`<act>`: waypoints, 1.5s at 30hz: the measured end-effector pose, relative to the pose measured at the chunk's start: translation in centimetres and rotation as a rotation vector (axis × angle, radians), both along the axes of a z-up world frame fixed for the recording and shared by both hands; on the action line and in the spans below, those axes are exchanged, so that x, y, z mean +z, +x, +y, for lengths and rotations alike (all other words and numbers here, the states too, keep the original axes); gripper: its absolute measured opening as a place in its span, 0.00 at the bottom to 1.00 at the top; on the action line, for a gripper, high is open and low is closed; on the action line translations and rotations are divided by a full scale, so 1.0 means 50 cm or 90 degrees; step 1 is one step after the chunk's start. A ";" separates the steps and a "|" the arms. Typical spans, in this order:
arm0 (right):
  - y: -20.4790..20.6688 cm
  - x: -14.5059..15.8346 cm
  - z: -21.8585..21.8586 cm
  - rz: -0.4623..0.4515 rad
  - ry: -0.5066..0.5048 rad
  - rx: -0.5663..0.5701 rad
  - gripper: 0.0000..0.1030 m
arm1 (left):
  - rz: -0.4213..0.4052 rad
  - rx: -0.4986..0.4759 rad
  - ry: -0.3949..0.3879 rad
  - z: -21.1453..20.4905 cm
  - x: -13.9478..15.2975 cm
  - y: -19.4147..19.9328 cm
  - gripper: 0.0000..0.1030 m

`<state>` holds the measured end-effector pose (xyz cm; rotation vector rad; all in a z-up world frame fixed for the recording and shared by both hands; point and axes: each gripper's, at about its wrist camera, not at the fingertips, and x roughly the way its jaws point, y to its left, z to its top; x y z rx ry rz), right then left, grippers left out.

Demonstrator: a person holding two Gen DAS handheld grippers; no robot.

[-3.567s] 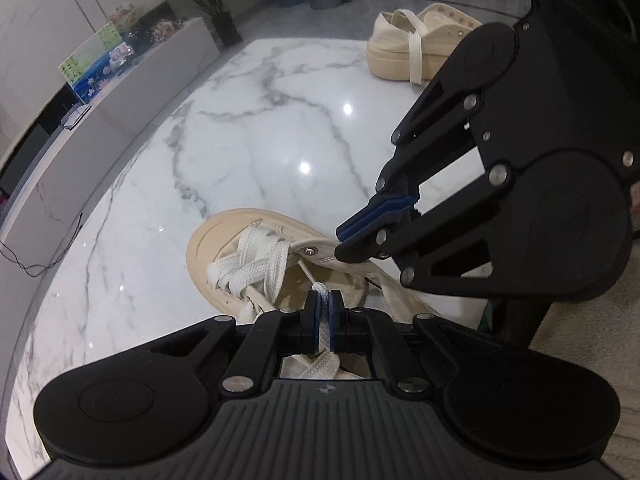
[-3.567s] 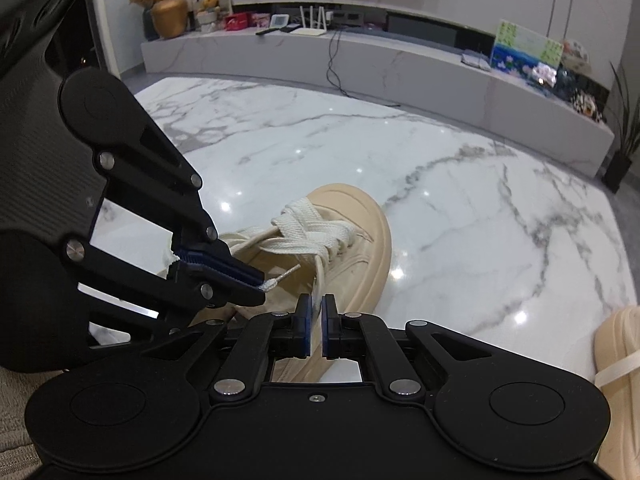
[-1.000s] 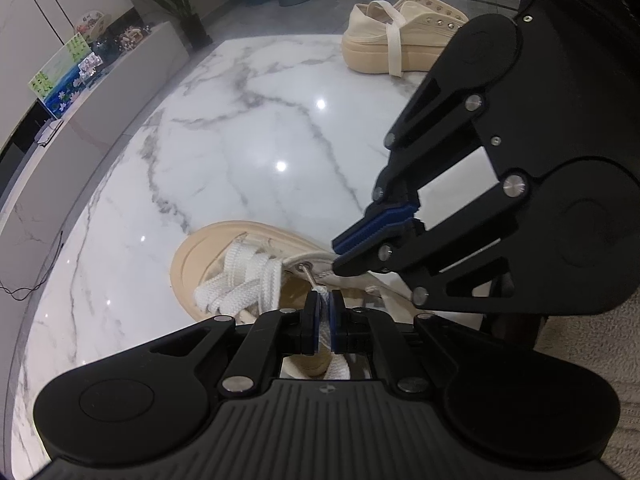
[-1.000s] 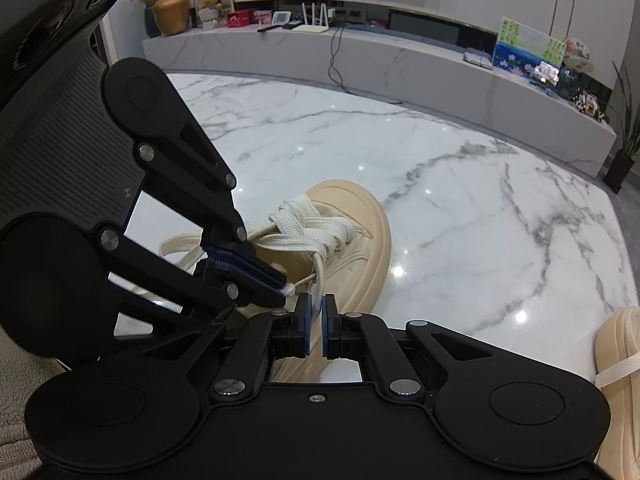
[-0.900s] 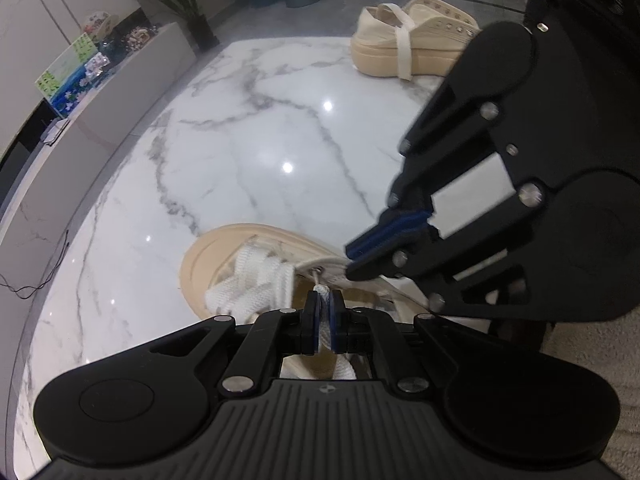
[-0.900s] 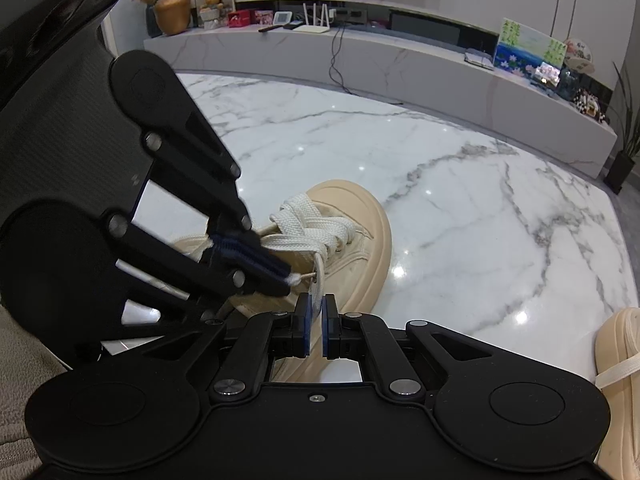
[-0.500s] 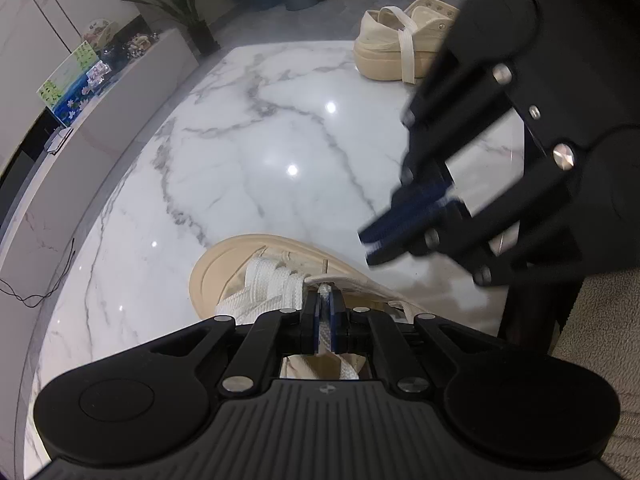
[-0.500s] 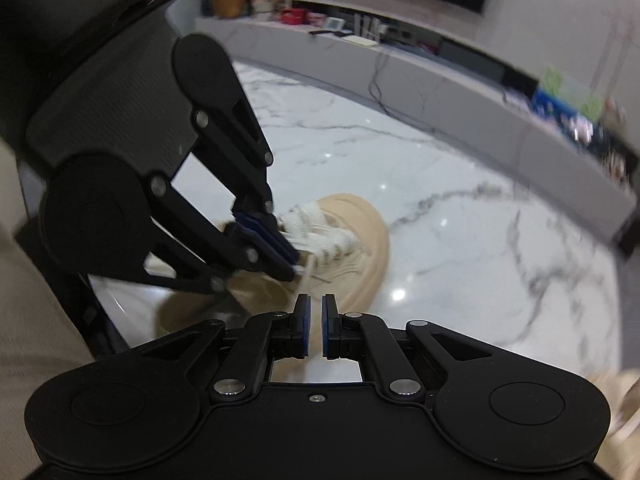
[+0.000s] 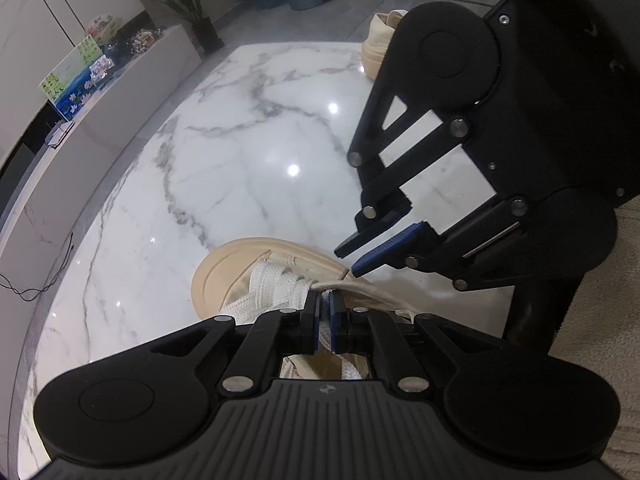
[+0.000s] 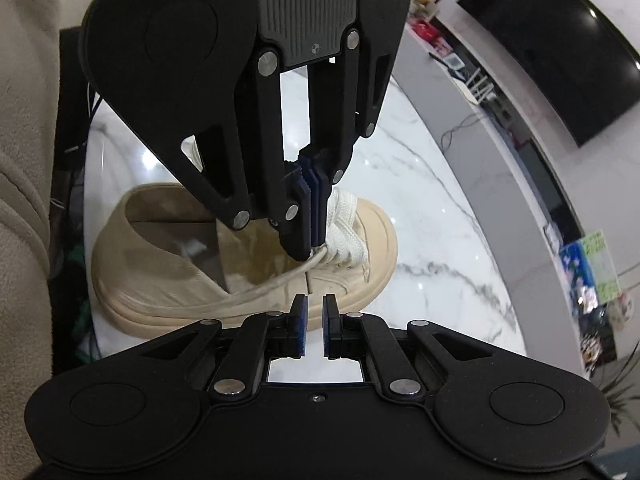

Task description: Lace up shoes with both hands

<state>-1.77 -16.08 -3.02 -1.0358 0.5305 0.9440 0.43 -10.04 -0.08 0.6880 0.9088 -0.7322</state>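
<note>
The left gripper (image 10: pixel 310 216) has its blue-padded fingers (image 9: pixel 316 322) pressed together on the white lace (image 9: pixel 325 320), pinching it just above the tongue of the beige shoe (image 10: pixel 360 276); a taut strand of that lace runs from the pinch down along the shoe's side. The right gripper (image 10: pixel 314 326) sits just in front of the shoe's sole with its fingers (image 10: pixel 299 330) slightly apart, a narrow gap between the pads and nothing held in it. In the left wrist view the right gripper (image 9: pixel 370 246) hovers beside the shoe's upper, tips pointing toward the laced eyelets and close to the left gripper's pinch. The shoe stands upright on the white marble bench (image 9: pixel 240 152), toe toward the far side, its front eyelets already crossed with wide flat lacing. A second beige shoe (image 9: pixel 380 48) rests at the far edge of the bench, well apart. A beige sleeve (image 10: pixel 22 160) shows at the left edge of the right wrist view.
</note>
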 end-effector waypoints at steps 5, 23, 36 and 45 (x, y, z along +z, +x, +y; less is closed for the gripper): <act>0.003 -0.001 0.011 -0.010 -0.014 0.033 0.03 | 0.004 0.003 -0.003 0.000 -0.001 0.002 0.04; 0.035 -0.001 0.025 0.018 -0.009 0.017 0.02 | 0.032 0.073 -0.065 0.034 0.008 -0.015 0.58; 0.036 -0.004 0.026 0.042 0.034 -0.062 0.01 | -0.016 0.102 -0.055 0.052 0.030 -0.063 0.78; 0.041 0.001 0.020 0.051 0.040 -0.116 0.00 | -0.030 0.166 -0.057 0.093 0.041 -0.080 0.78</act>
